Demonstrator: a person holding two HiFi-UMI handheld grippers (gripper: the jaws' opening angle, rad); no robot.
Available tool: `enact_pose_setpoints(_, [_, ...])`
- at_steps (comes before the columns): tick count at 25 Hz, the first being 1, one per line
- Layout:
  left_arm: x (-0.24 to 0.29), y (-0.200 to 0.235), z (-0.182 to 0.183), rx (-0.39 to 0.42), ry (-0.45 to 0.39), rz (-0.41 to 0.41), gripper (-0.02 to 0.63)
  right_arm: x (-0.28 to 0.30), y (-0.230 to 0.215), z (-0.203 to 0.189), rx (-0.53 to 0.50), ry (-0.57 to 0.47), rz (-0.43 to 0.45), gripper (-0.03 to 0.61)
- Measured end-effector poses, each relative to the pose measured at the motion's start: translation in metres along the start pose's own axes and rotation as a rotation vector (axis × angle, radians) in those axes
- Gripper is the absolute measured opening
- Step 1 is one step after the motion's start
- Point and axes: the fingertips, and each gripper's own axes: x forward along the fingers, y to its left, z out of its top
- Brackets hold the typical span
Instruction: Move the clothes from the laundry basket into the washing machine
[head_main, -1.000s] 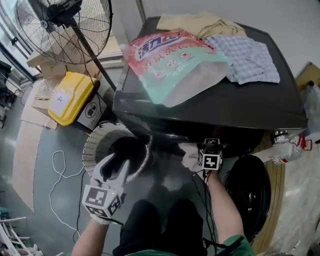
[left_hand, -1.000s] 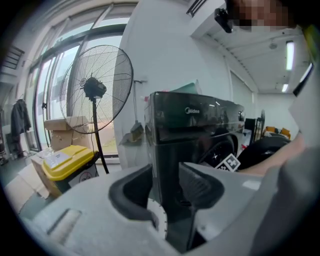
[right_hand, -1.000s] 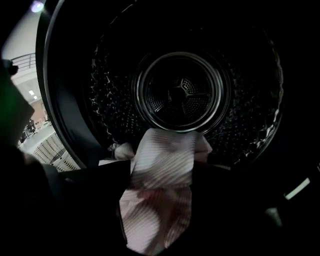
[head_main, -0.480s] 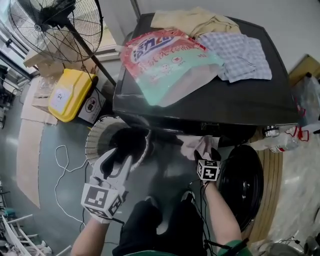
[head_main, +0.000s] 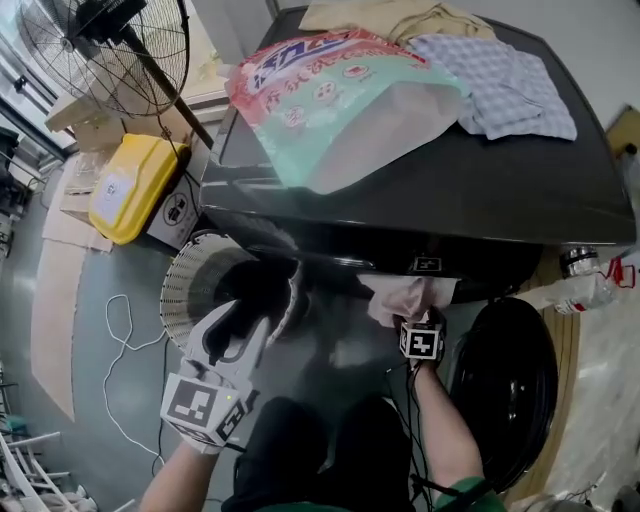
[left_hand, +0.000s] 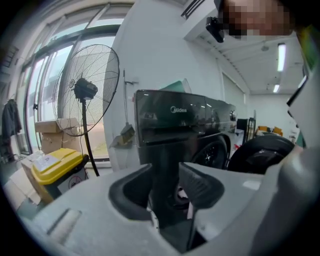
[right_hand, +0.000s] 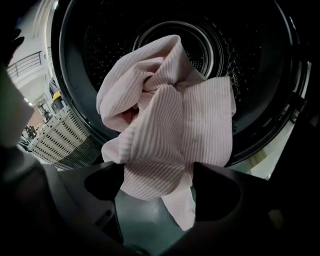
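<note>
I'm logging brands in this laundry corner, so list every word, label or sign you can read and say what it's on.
"Midea": on the dark control panel of the washing machine.
Detergent bag: large blue characters on a red band, too blurred to read.
Yellow bin: white label, too small to read.

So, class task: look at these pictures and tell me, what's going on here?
A person is loading a washer with a tool in each hand. The right tool is at the mouth of the drum with a pink striped cloth between its jaws. They have just been opening, so the cloth looks about to drop in. The left tool is open and empty, hovering by the basket, which has something dark inside.
</note>
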Motion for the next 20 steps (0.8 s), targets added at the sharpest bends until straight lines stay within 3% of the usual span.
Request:
enact_pose_setpoints(2, [0.01,0.0,-0.013,0.003,0.0,-0.01,0.166,0.007,0.0,0.011,-0.013,-0.058,-0.007,0.404])
enact_pose_setpoints(4, [0.021,0.001,-0.028,-0.004,0.002,-0.015,0.166,0.011,0.006,0.026,-0.06,-0.12,-0.001,0.216])
enact_pose_setpoints(5, [0.027,0.002,-0.035,-0.011,0.003,-0.018,0.166,0.011,0.011,0.034,-0.084,-0.145,0.007,0.151])
enact_pose_setpoints(8, [0.043,0.006,-0.051,-0.036,-0.004,-0.027,0.166,0.003,0.018,0.056,-0.098,-0.22,0.026,0.015])
enact_pose_setpoints(13, [0.051,0.017,-0.047,-0.067,-0.061,-0.018,0.166,-0.03,0.014,0.113,-0.085,-0.349,0.033,0.008])
enact_pose_setpoints(20, [0.046,0.049,-0.052,-0.03,-0.176,0.025,0.166,-0.036,0.015,0.181,-0.133,-0.514,-0.001,0.008])
